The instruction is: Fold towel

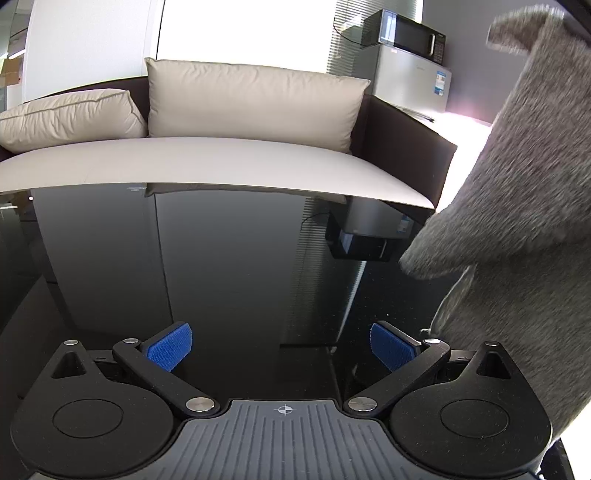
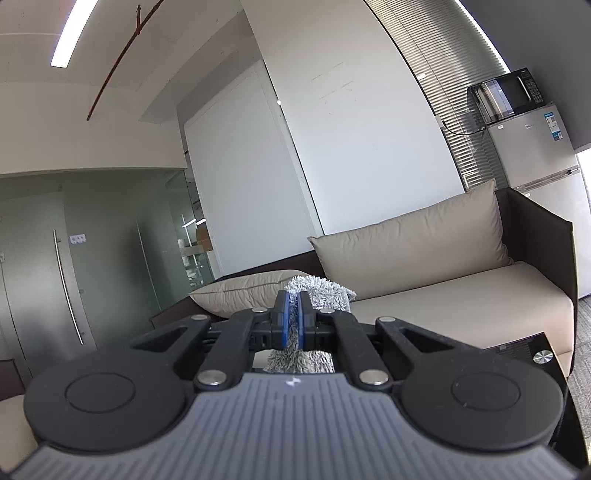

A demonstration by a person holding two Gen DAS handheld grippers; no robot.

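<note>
A fuzzy grey towel (image 1: pixel 524 192) hangs in the air at the right of the left wrist view, reaching from the top corner down past my left gripper's right finger. My left gripper (image 1: pixel 282 345) is open over the glossy black table (image 1: pixel 221 266), its blue pads wide apart with nothing between them. In the right wrist view my right gripper (image 2: pixel 293 314) points level and is shut on the towel (image 2: pixel 325 291). A tuft of the cloth sticks out past the blue pads and more hangs below them.
A beige sofa (image 1: pixel 207 162) with two cushions stands just beyond the table's far edge. A microwave (image 1: pixel 410 33) sits on a silver fridge (image 1: pixel 410 79) at the back right. Glass doors (image 2: pixel 66 277) show at the left of the right wrist view.
</note>
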